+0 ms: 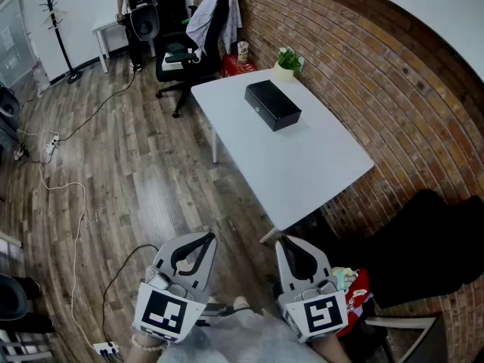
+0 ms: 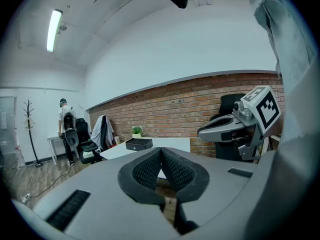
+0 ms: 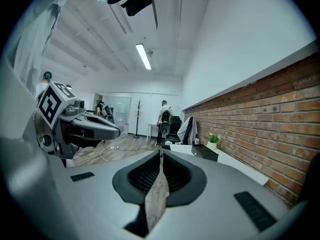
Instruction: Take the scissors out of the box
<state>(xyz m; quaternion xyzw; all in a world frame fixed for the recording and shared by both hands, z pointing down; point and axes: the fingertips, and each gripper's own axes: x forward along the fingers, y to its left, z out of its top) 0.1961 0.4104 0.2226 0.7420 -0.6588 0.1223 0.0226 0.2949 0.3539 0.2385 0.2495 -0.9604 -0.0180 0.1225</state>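
Observation:
A closed black box lies on the white table, towards its far end; it also shows small in the left gripper view and the right gripper view. No scissors are visible. My left gripper is held low over the wooden floor, well short of the table, its jaws shut with nothing between them. My right gripper hangs beside it near the table's near corner, also shut and empty. In each gripper view the other gripper appears alongside.
A small potted plant stands at the table's far corner against the brick wall. Office chairs and a person are at the room's far end. Cables trail over the floor. A black chair sits at right.

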